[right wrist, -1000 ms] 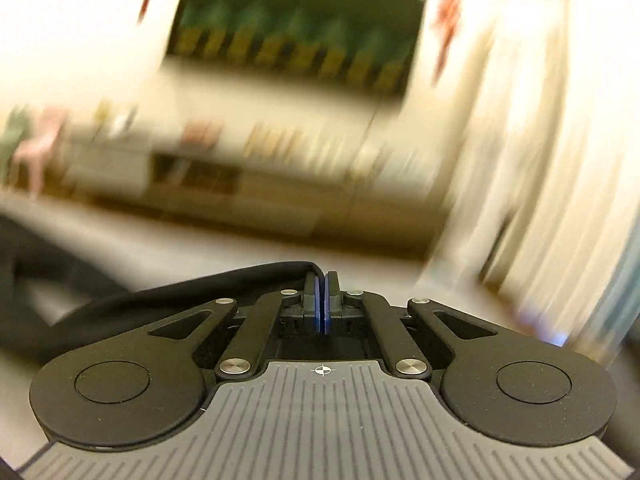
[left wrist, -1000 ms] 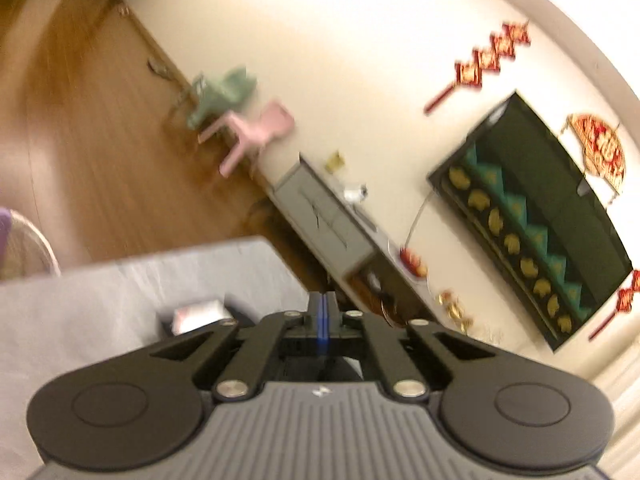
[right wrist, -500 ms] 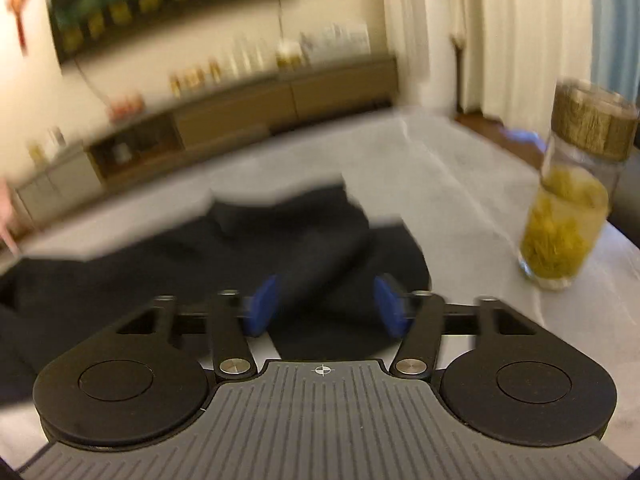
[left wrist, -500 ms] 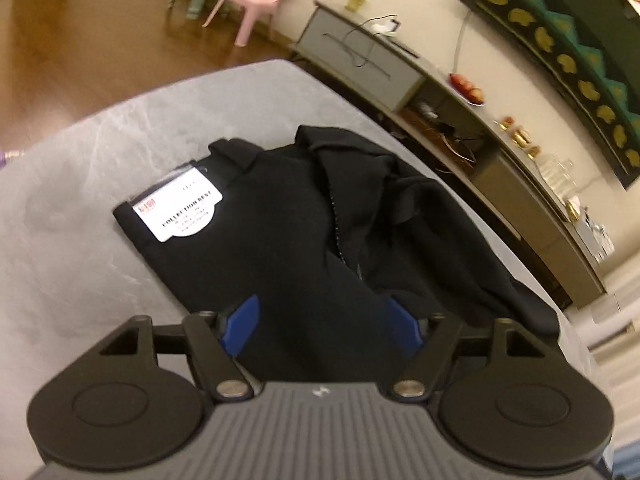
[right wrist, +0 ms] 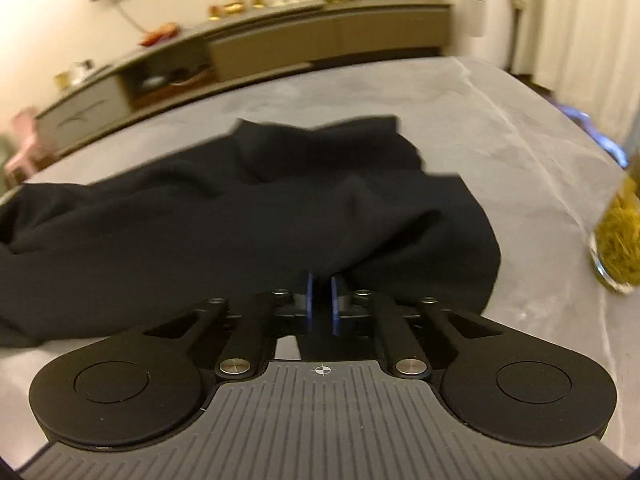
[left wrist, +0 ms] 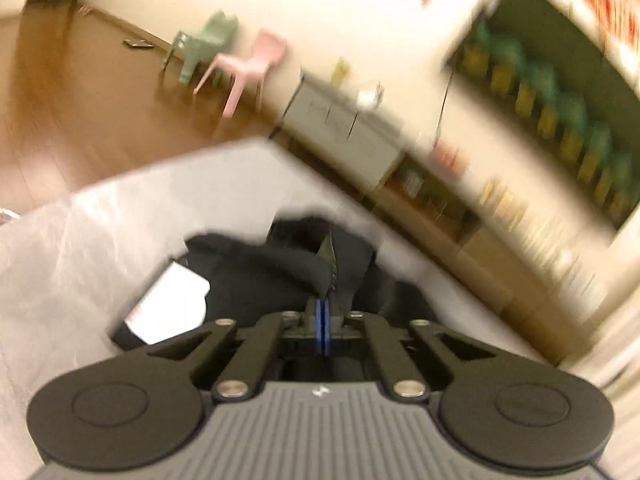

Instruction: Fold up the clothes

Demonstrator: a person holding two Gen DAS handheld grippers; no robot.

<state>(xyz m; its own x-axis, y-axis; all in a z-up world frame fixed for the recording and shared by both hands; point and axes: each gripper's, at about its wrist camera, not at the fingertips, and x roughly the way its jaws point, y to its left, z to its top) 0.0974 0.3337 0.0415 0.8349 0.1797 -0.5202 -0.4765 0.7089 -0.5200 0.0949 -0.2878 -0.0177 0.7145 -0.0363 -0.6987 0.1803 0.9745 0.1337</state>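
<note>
Both tongs pinching the black garment, ready to lift a fold.

The left tongs (left wrist: pixel 322 322) are pressed together on an edge of the black garment (right wrist: pixel 248 216), which lies crumpled on the grey surface (right wrist: pixel 460 112); the right tongs (right wrist: pixel 321 304) are narrowed to a slit on its near hem. Next, I judge, both must rise and carry the cloth over evenly. The left view is blurred; the white tag (left wrist: pixel 168 304) is unreadable, and the jar (right wrist: pixel 618 248) is cut off.
</note>
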